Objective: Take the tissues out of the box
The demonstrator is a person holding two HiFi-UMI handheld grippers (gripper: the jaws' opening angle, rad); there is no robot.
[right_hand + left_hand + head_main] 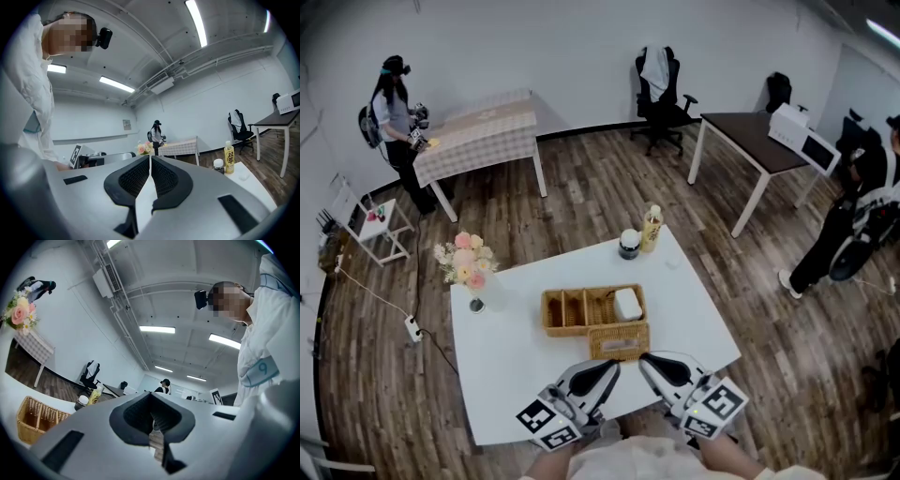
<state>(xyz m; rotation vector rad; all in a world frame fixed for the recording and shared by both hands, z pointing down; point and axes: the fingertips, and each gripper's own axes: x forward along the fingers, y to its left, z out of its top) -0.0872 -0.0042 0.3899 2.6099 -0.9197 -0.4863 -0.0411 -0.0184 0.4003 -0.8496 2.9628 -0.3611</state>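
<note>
A wicker-covered tissue box (pixel 619 341) stands on the white table (pixel 506 356), just in front of a wicker basket (pixel 572 311) with compartments. A white pack (pixel 627 303) lies in the basket's right end. My left gripper (pixel 612 366) and right gripper (pixel 645 360) hover at the table's near edge, just short of the box and either side of it. Both are tilted up. The left gripper (pixel 151 398) has its jaws together and holds nothing. On the right gripper (pixel 150 158) the jaws also meet, with nothing between them. No tissue shows in either gripper view.
A flower vase (pixel 467 267) stands at the table's left. A yellow drink bottle (pixel 652 228) and a dark-lidded jar (pixel 629 244) are at the far edge. One person (pixel 392 112) stands by a checkered table, another (pixel 853 216) at the right near a brown desk (pixel 759 141).
</note>
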